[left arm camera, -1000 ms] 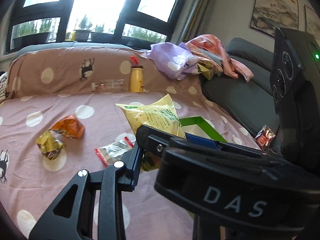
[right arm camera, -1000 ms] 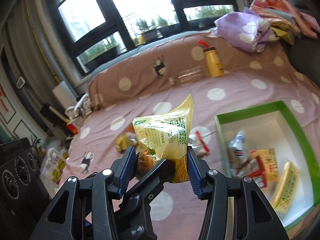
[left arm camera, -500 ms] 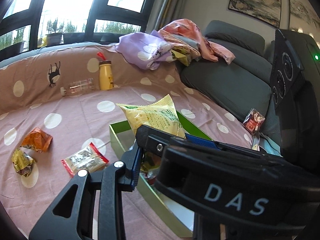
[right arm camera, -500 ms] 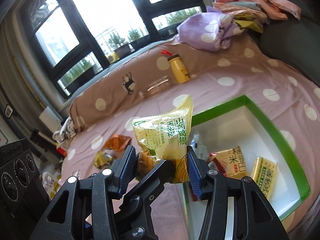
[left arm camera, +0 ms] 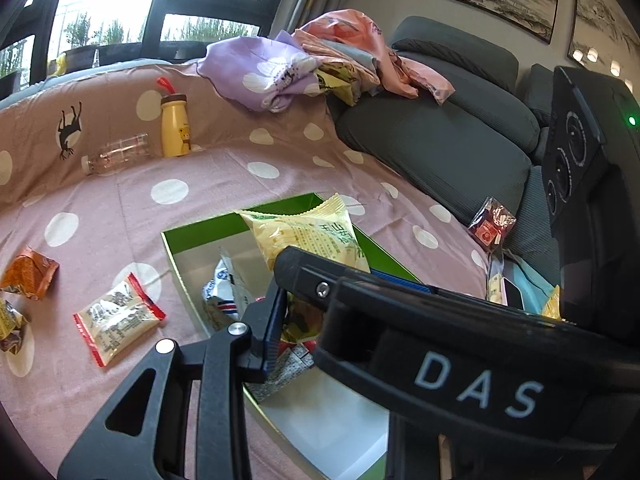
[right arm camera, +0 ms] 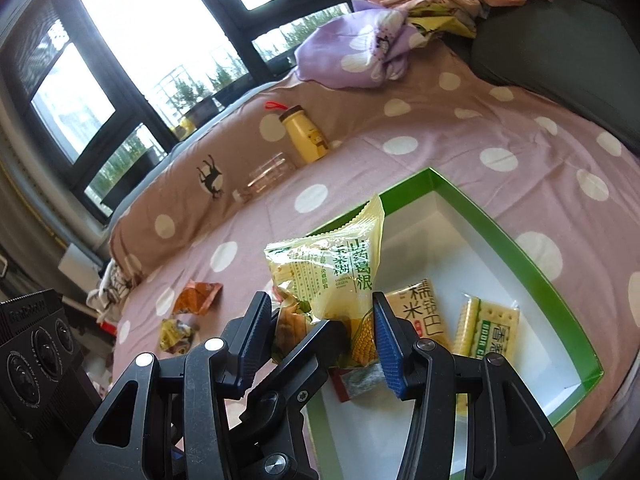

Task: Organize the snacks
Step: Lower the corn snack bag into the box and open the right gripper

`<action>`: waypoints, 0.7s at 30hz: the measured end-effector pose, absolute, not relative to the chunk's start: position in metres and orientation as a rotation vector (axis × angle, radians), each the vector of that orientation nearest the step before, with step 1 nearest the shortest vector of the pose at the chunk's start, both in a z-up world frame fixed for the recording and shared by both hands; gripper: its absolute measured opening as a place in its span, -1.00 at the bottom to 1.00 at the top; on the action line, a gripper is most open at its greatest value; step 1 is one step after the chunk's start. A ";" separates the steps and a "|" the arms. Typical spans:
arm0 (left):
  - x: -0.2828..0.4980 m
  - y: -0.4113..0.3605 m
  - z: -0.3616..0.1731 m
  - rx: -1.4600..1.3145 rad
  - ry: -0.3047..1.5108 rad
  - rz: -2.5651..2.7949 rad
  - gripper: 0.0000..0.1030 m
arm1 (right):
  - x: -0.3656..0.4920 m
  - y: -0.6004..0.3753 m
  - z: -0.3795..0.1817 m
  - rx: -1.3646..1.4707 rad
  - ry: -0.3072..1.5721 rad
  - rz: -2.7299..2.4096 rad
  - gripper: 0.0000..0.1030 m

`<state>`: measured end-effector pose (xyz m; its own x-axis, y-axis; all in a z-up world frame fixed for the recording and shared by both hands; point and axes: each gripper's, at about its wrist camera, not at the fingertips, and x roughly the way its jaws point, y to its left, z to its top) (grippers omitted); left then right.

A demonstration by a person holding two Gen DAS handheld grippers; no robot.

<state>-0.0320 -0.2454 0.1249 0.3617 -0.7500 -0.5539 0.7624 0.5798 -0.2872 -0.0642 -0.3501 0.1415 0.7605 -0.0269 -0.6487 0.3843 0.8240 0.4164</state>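
Note:
A yellow-green snack bag (right arm camera: 336, 276) stands upright between my grippers, above the near left part of a green-rimmed white box (right arm camera: 536, 276). My right gripper (right arm camera: 316, 332) has a blue pad on each side of the bag's lower part. My left gripper (left arm camera: 320, 292) crosses in front of it and pinches the same bag (left arm camera: 308, 236). The box (left arm camera: 192, 236) holds several snack packs (right arm camera: 490, 328). On the bedspread lie a red-edged packet (left arm camera: 116, 318) and an orange wrapper (left arm camera: 28, 272).
A yellow bottle (left arm camera: 175, 126) and a clear bottle (left arm camera: 116, 156) rest against the brown bolster. Heaped clothes (left arm camera: 320, 64) lie on a grey sofa (left arm camera: 440, 144). A red candy pack (left arm camera: 491, 224) sits by the sofa. A crumpled yellow wrapper (right arm camera: 176, 334) lies at the left.
Both grippers carried the yellow-green bag to the right, from over the bare bedspread to over the green box. The loose packets slid left in view. The grip looks unchanged.

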 end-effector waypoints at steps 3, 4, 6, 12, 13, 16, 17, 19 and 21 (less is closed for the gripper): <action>-0.032 -0.253 0.122 0.022 0.719 -0.993 -0.47 | -0.067 -0.358 0.137 0.585 0.688 -0.262 0.04; -0.032 -0.256 0.120 0.024 0.726 -0.998 -0.47 | -0.067 -0.361 0.136 0.594 0.692 -0.270 0.04; -0.031 -0.260 0.118 0.026 0.738 -1.007 -0.47 | -0.067 -0.365 0.133 0.605 0.697 -0.280 0.04; -0.026 -0.271 0.108 0.028 0.804 -1.032 -0.46 | -0.066 -0.376 0.124 0.632 0.729 -0.320 0.04; -0.025 -0.274 0.106 0.028 0.819 -1.034 -0.46 | -0.066 -0.378 0.122 0.637 0.738 -0.330 0.04; -0.023 -0.279 0.099 0.019 0.864 -1.041 -0.46 | -0.065 -0.383 0.116 0.652 0.761 -0.352 0.04; -0.022 -0.280 0.098 0.012 0.877 -1.041 -0.46 | -0.065 -0.384 0.114 0.655 0.767 -0.359 0.04; -0.021 -0.283 0.092 -0.004 0.913 -1.041 -0.46 | -0.064 -0.387 0.111 0.655 0.781 -0.377 0.04; -0.021 -0.285 0.088 -0.012 0.935 -1.040 -0.46 | -0.064 -0.390 0.108 0.658 0.796 -0.391 0.04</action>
